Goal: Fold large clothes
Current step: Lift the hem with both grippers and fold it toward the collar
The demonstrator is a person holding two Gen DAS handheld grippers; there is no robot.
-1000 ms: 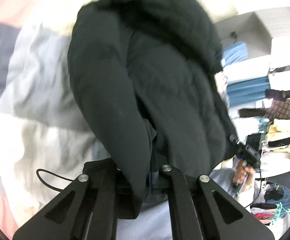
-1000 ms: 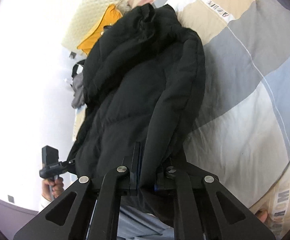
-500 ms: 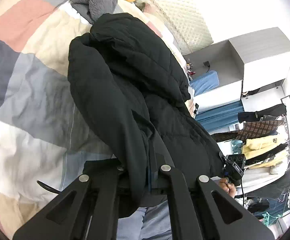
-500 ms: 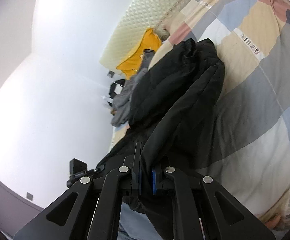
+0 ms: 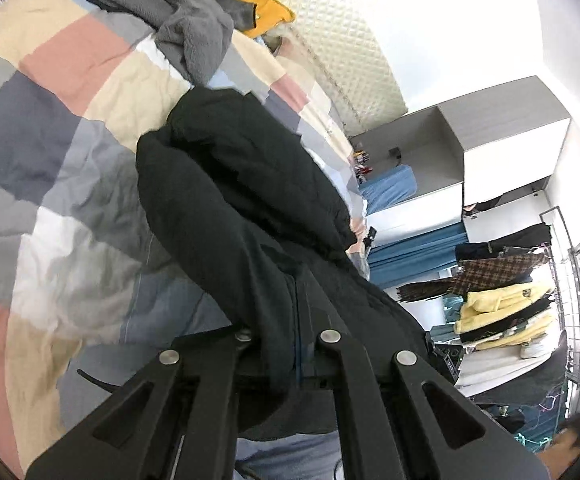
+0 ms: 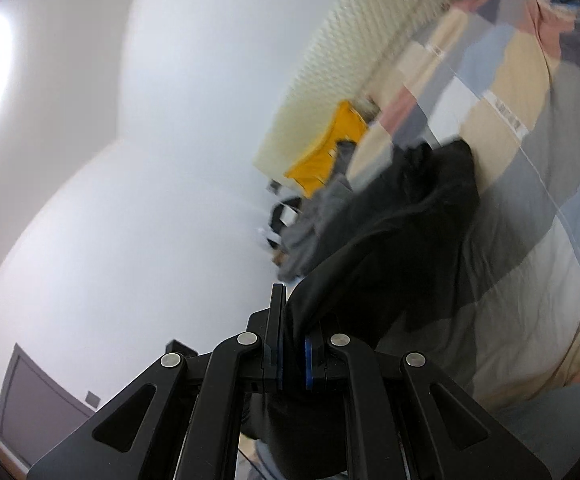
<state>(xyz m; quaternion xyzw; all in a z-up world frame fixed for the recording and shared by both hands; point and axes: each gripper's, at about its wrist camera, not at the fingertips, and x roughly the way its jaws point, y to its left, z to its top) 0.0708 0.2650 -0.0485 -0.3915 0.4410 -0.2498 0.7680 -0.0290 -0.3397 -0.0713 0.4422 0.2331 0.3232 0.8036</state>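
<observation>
The black jacket (image 5: 250,216) ran lengthwise straight ahead of both tongs, its far end resting on the bed (image 5: 50,128). The left tongs (image 5: 286,336) and right tongs (image 6: 292,344) were each clenched on its near edge, equally near

item: black padded jacket (image 5: 250,200) | look: dark quilted fabric, bulky, bunched in thick folds | state: near end lifted, pinched at two spots in the tongs | pose: draped lengthwise, sloping down from the lifted end | place: far end resting on the patchwork bed (image 5: 50,128), short of its headboard edge
</observation>
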